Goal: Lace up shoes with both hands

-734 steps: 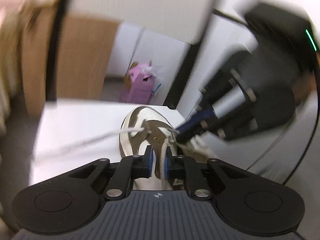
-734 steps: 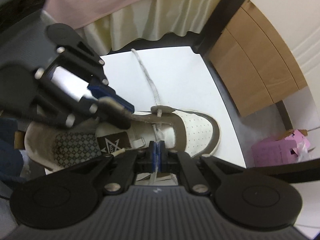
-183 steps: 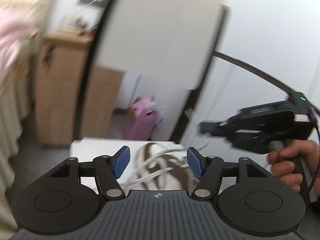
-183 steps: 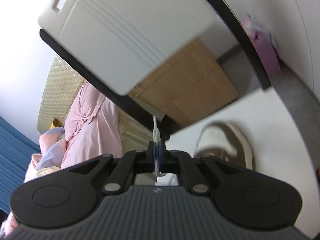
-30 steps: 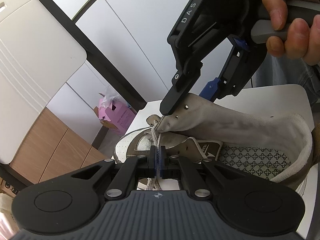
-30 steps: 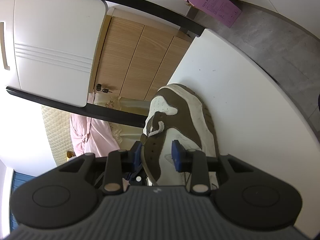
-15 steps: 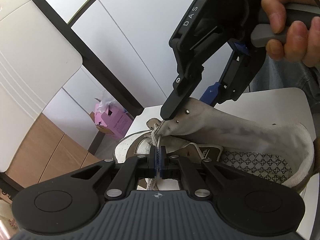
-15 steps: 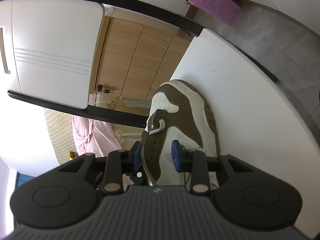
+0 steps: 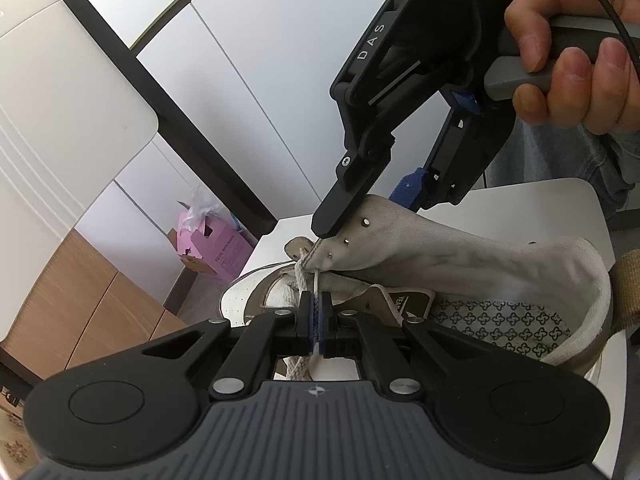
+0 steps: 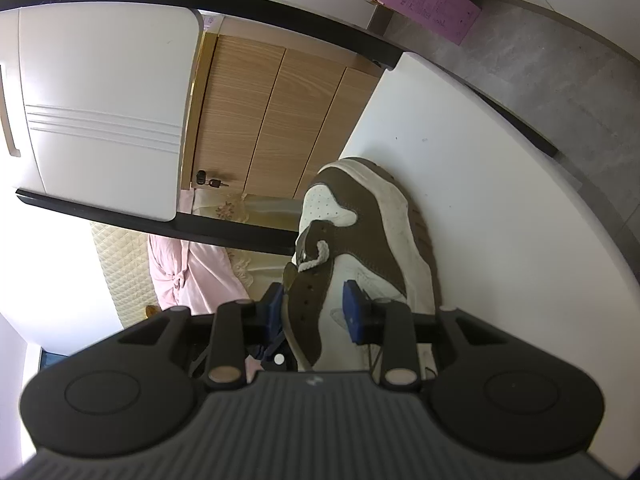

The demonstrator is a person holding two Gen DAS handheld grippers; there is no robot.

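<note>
Pinching lace [image 9: 304,280]: left gripper [image 9: 316,322]; right gripper [image 10: 314,312] clamps shoe [image 10: 372,216] eyelet flap, near table [image 10: 500,200] edge.

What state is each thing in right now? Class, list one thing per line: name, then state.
Left gripper: shut on the lace.
Right gripper: fingers on either side of the shoe's eyelet flap, apparently gripping it.
Lace: threaded through the lowest eyelets only, its tip pinched.
Shoe: on the white table, mostly unlaced, upper eyelets empty.
Pink box: on the floor, top open.
</note>
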